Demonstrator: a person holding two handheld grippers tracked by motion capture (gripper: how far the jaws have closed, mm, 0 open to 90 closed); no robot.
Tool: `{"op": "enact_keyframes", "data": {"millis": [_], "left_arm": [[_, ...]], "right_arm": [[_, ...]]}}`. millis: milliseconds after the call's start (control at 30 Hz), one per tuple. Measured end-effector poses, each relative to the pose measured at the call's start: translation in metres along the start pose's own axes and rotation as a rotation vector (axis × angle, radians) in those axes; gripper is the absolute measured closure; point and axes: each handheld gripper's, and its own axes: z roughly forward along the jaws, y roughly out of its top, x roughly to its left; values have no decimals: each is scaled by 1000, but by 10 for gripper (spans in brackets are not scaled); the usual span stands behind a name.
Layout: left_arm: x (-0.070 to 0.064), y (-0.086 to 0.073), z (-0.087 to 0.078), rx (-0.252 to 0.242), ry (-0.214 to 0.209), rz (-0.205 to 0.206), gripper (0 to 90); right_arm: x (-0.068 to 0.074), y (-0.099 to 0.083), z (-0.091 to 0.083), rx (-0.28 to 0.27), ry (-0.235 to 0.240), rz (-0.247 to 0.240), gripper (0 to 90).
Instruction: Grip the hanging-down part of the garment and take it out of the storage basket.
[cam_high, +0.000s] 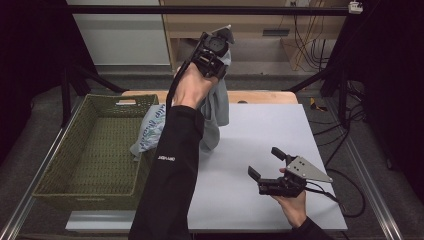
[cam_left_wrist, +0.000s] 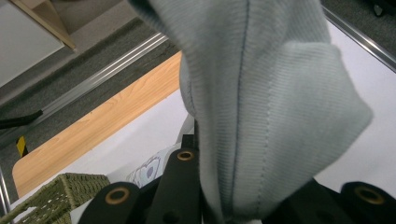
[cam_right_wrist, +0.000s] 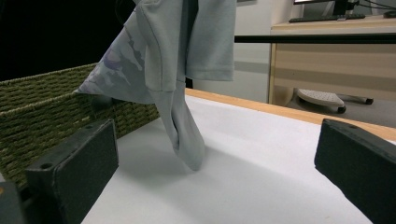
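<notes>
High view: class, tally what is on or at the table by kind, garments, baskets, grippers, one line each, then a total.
Garments: 1, a grey garment hanging from the raised left gripper, its patterned part draped on the basket rim.
Baskets: 1, a green woven basket.
Grippers: 2, the left gripper and the right gripper, jaws apart.
Total: 4

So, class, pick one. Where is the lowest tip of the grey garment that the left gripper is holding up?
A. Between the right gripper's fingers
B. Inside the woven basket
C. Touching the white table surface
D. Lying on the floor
C: the grey garment hangs from the raised left gripper, and its lowest tip rests on the white table, away from the open right gripper.
</notes>
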Motion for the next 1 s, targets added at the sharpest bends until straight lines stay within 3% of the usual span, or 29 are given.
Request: {"op": "enact_keyframes", "data": {"millis": [300, 600, 1000], "left_arm": [[-3, 1, 1, -9, -3, -3, 815], [4, -2, -6, -12, -3, -6, 815], [6, -2, -12, -21, -1, -4, 815]], "right_arm": [[-1, 1, 1, 2, 10, -2, 2], [2, 7, 8, -1, 32, -8, 2], [21, 25, 41, -15, 74, 0, 2]]}}
